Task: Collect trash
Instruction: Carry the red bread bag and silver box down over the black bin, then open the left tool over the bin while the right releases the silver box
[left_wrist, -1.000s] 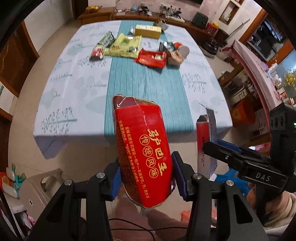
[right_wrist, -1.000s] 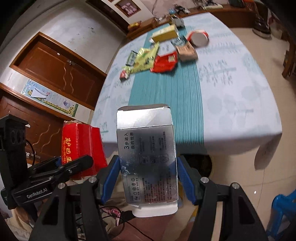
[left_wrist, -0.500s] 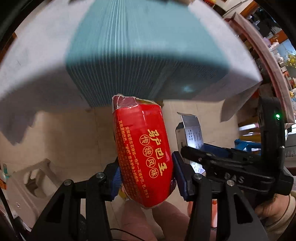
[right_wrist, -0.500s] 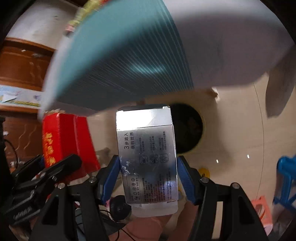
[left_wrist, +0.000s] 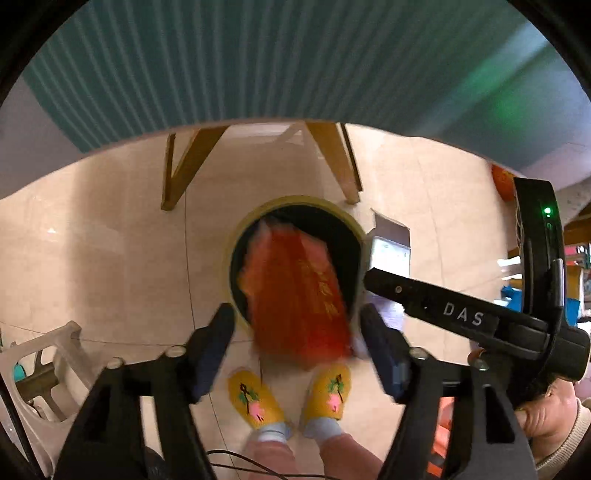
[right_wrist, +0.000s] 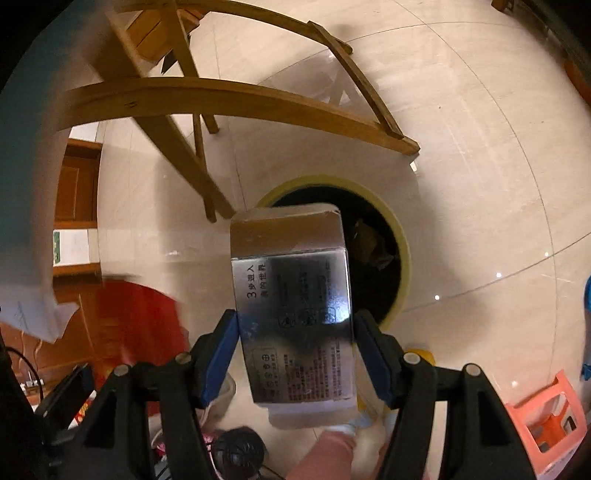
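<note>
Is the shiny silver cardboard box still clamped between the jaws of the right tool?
Yes, the right gripper presses its blue pads against both sides of the shiny silver cardboard box.

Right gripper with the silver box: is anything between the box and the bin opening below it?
Nothing visible blocks it. The silver box is clamped in the right gripper over the near part of the yellow-rimmed bin, whose dark mouth is open. The chair legs stand off to the side. The blurred red box appears released above the same opening.
</note>
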